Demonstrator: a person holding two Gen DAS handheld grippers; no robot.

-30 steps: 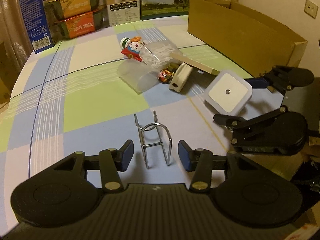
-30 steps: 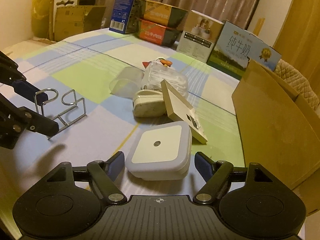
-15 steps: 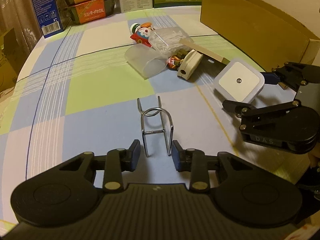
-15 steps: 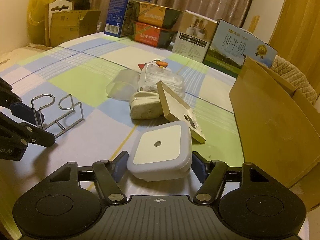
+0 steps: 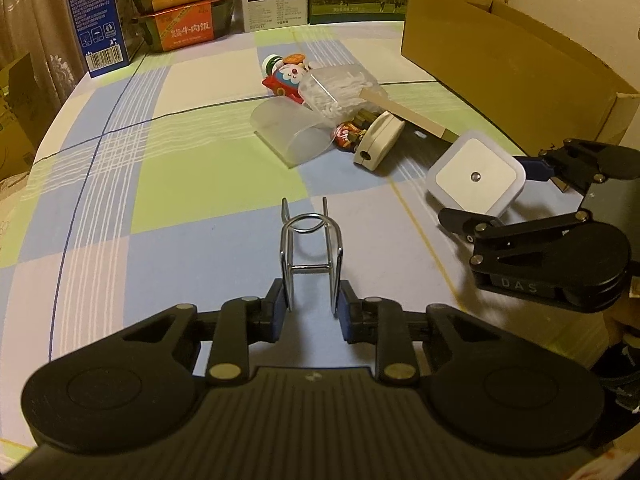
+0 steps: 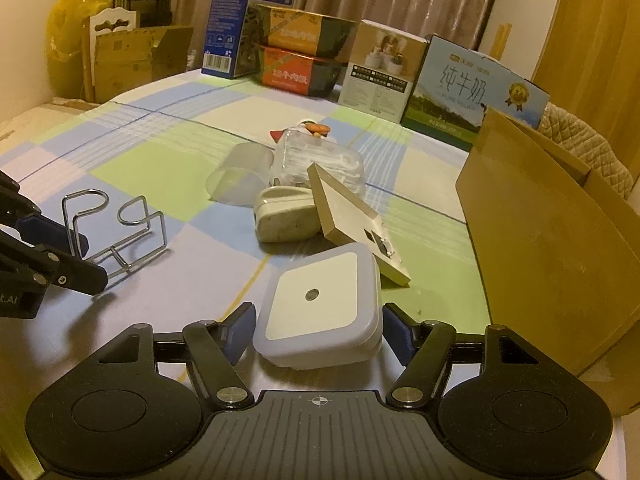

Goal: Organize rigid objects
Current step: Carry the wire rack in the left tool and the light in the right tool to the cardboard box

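1. Wire rack sits low in the middle of the left wrist frame, on the checked worktop, with the left tongs clamped narrow on its two legs.
2. Only the right wrist view shows the rack's side profile at the left of the frame, and the right tongs gripping the white night light.
3. A second ago both tongs stood wider, clear of rack and light; both have just been closing.
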